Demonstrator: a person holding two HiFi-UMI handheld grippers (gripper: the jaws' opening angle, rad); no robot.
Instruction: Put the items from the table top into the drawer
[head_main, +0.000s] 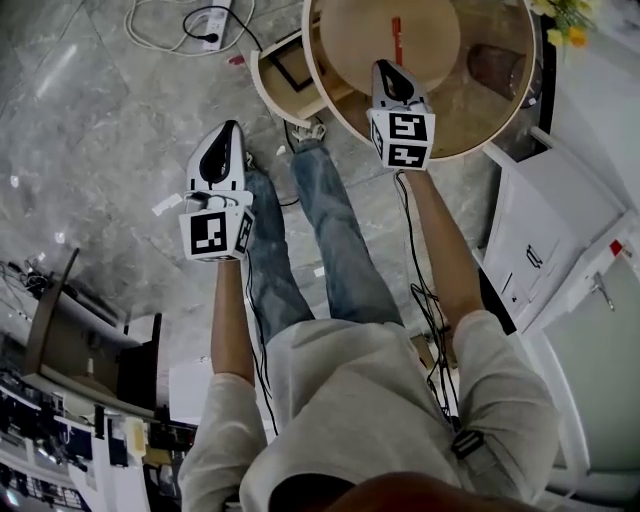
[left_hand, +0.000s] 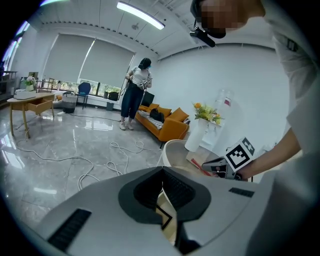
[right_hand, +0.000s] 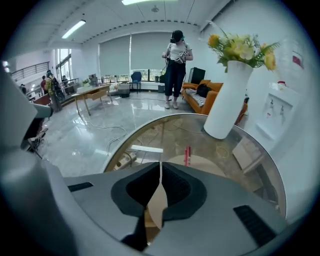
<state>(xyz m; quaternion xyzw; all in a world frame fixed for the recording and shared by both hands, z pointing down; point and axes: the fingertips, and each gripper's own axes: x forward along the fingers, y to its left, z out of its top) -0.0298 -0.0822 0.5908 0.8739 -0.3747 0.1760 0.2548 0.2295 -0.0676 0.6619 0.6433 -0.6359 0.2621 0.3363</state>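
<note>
One slim red stick (head_main: 396, 40) lies mid-table (head_main: 500, 135), just ahead of the right gripper (head_main: 386, 66). The right and left gripper (head_main: 231, 126) are both closed and empty. Judged light, rigid and slippery: take hold mid-length.

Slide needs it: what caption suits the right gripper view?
Shut right gripper hovers over a round glass table, red pen ahead, white vase of yellow flowers behind.
</note>
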